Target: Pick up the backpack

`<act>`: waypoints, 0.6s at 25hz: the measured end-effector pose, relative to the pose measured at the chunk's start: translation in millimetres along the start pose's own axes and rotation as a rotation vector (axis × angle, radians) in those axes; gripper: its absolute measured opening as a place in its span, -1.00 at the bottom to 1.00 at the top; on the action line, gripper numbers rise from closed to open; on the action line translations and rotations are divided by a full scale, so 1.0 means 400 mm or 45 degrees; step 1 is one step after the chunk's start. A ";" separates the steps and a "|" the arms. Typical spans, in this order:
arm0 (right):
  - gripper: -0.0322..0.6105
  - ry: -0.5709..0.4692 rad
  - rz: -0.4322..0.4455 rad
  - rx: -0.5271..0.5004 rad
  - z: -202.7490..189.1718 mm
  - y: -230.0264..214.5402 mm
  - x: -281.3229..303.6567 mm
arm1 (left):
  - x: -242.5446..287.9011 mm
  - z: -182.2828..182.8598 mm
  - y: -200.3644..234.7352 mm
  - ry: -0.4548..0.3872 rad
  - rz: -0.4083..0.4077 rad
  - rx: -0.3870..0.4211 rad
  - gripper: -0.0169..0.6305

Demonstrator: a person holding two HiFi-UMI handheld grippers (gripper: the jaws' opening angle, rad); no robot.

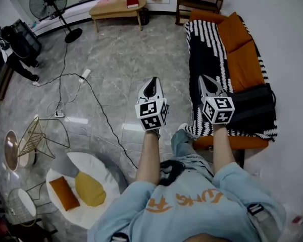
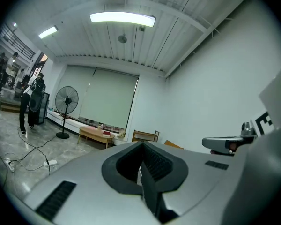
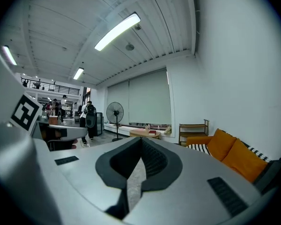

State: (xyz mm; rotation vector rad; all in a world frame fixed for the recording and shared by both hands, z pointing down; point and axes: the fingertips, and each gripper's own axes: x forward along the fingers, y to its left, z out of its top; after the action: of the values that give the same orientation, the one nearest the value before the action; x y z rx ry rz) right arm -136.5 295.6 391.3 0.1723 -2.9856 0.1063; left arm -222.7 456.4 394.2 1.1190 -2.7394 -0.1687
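Far left, on the floor by the back wall: fan (image 1: 49, 1). A cable (image 1: 98, 107) trails over the tiles. At the near-left corner of the floor: white armchair (image 1: 83, 178) with a yellow cushion (image 1: 89, 189). None of it bears on the task.

Centre: left gripper (image 1: 151, 87) held out over bare floor, roughly level. Jaws together, nothing between them. Same reading in its own view: gripper (image 2: 143, 161) closed, only the room beyond.

Right of centre: right gripper (image 1: 210, 87) also closed and empty, held above the front edge of the sofa (image 1: 245, 67), over the striped blanket (image 1: 204, 49). Same in its own view: gripper (image 3: 140, 161) closed on nothing.

Far right: black backpack (image 1: 252, 107) lying on the near end of the sofa, on the blanket, just right of the right gripper. Touched by neither gripper. Dark shape at the far right edge of the right gripper view, probably the same backpack (image 3: 277, 170).

Progress, as a judgement: approach stage only. No grasp made, nothing lifted.

Left to do:
- open the jaws
- reach down to a strap or top handle (neither can be made out here)
- close on it and lift clear of the seat
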 end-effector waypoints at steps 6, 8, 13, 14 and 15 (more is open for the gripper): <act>-0.90 0.036 0.028 0.065 -0.002 -0.109 0.176 | 0.170 -0.013 0.041 0.078 0.076 0.007 -0.88; -0.90 0.035 0.041 0.077 0.013 -0.144 0.239 | 0.237 0.001 0.051 0.092 0.092 0.013 -0.88; -0.90 0.051 0.027 0.050 0.048 -0.288 0.402 | 0.456 0.045 0.008 0.110 0.076 0.067 -0.88; -0.90 0.067 0.025 0.027 0.049 -0.321 0.430 | 0.504 0.050 -0.009 0.115 0.071 0.070 -0.88; -0.90 0.079 0.028 0.013 0.051 -0.352 0.453 | 0.546 0.049 -0.026 0.125 0.069 0.072 -0.88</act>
State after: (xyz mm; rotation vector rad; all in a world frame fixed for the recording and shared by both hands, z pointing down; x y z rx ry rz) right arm -300.6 134.7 407.5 0.1349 -2.9262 0.1268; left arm -372.9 296.2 399.4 1.0366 -2.6991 -0.0287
